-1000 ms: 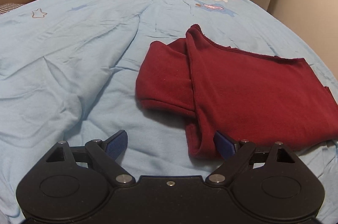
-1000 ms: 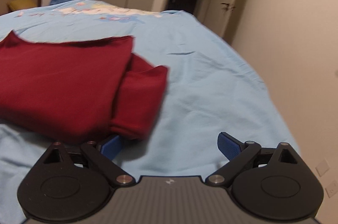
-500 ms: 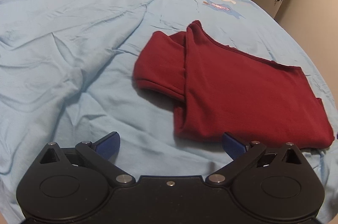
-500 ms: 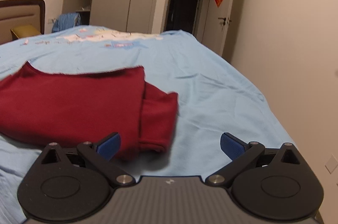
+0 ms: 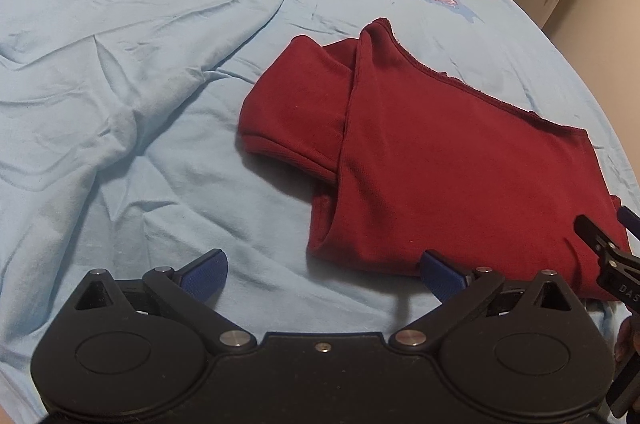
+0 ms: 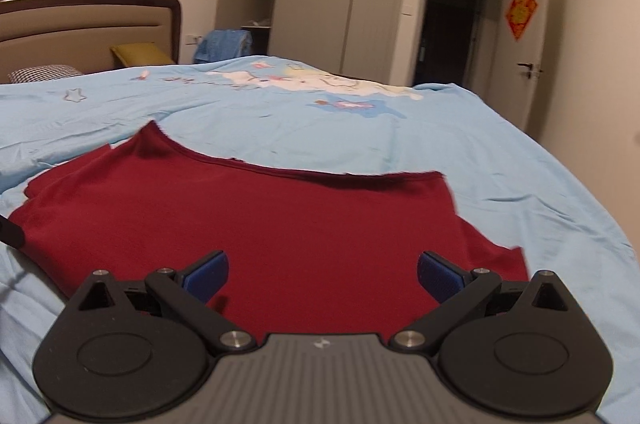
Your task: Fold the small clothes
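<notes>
A dark red top (image 5: 448, 160) lies folded on the light blue bedspread (image 5: 140, 84), one sleeve folded out at its left side. My left gripper (image 5: 322, 274) is open and empty, just in front of the top's near left corner. My right gripper (image 6: 322, 274) is open and empty, hovering over the near edge of the same top (image 6: 280, 224). The right gripper's tip also shows at the right edge of the left wrist view (image 5: 608, 244).
The bed has a brown headboard (image 6: 92, 20), a checked pillow (image 6: 44, 72) and a yellow cushion (image 6: 140, 54) at the far end. A wardrobe (image 6: 340, 8), a dark doorway (image 6: 452, 32) and a door (image 6: 552, 56) stand beyond. The bed's right edge drops off near the wall.
Both grippers pulled back and rose from the top. The right gripper swung left, so the top now fills its view centre. The top lies still.
</notes>
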Motion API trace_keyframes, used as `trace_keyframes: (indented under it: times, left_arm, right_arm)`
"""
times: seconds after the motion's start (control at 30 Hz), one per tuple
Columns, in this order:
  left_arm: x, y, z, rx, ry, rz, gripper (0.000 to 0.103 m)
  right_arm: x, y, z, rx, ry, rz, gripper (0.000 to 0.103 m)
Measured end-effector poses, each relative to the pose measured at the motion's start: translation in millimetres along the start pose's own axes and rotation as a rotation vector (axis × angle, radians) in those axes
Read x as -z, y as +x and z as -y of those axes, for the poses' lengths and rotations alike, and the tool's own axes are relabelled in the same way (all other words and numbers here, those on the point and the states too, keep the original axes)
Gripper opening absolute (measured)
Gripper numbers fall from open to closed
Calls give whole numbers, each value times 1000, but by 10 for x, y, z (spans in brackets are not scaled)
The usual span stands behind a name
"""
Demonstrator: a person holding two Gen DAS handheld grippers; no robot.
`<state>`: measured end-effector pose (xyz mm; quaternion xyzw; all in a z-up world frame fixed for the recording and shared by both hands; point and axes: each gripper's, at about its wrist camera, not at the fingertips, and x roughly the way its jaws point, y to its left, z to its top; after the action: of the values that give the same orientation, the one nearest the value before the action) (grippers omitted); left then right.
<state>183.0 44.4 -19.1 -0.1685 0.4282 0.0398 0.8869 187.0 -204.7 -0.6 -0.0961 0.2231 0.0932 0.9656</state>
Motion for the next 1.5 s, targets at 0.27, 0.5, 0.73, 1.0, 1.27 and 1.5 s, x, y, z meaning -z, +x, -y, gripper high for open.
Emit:
trace_keyframes:
  times: [0.27,0.5,0.73,1.0,1.27,1.5]
  left_arm:
    - [2,18,-5,1,-2,-6,102]
    - [12,25,1,-5,7,-9,102]
    - [42,51,28,-19,24,-11,102]
    - [100,72,70,-48,64,-13,102]
    - [105,25,29,4,1,-7,102]
    - [101,3,29,101,-85,11,102]
  right_arm:
    - [9,217,-302,-38,-31,-7,103]
    - [238,358,-353,-40,-10,-57,103]
    - [401,390,-299,-54,55,-14,103]
    - [438,391,-248,-68,101,-9,103]
    - [469,373,-276,-61,104,12,103]
    - [489,355,-302,-52,99,22,103]
